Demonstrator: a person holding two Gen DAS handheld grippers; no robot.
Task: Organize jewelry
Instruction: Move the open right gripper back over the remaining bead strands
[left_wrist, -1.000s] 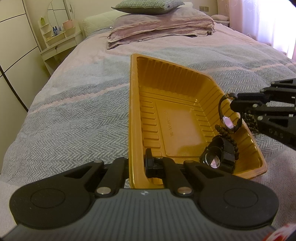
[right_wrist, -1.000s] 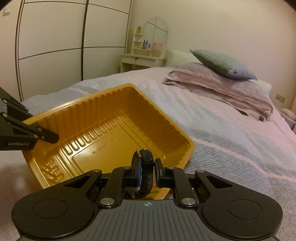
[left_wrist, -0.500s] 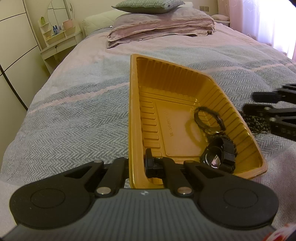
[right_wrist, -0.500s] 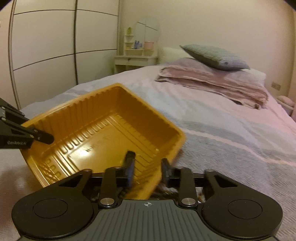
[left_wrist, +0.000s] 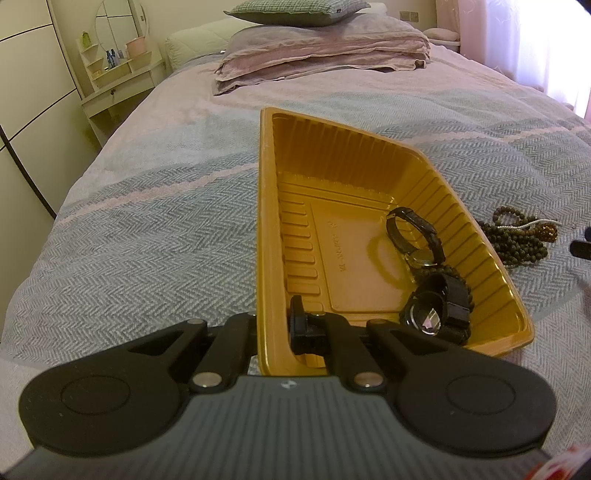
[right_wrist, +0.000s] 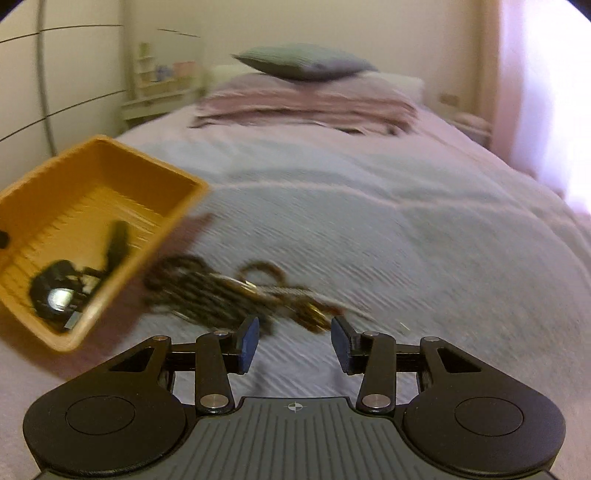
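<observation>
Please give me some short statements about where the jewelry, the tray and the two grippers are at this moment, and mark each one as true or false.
1. The left gripper is clamped on the rim of the yellow ribbed plastic tray. True.
2. The right gripper holds a watch. False: its jaws are open and empty.
3. Two black wristwatches lie inside the tray. True.
4. The dark beaded necklaces lie in the tray. False: they lie on the grey herringbone bedspread, beside the tray.
</observation>
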